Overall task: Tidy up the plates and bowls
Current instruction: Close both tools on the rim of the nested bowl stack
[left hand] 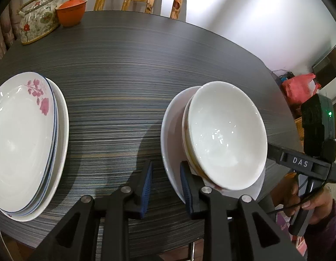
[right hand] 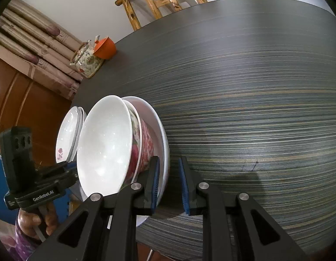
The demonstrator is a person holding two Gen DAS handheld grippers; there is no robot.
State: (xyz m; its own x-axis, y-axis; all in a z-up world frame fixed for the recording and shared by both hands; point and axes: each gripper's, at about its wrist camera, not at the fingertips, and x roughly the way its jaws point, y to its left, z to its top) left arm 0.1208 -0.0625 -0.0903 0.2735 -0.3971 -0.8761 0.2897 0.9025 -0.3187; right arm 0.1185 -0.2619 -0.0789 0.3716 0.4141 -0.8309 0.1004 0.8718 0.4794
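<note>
Bowls (left hand: 226, 134) sit nested on a wide plate (left hand: 170, 143) at the surface's (left hand: 128, 69) near edge, plates (left hand: 24, 143) stacked well apart: sorting looks nearly done (my judgement). Left tongs (left hand: 164, 187) and right tongs (right hand: 169, 183) gape empty; next, perhaps square the bowls

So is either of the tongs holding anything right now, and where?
Nothing is held. The left tongs and right tongs are both open beside the bowl stack.

The top plate (left hand: 20, 130) is white with pink flowers. The top bowl (right hand: 105, 143) is plain white. The counter (left hand: 128, 69) is dark grey, finely striped.
</note>
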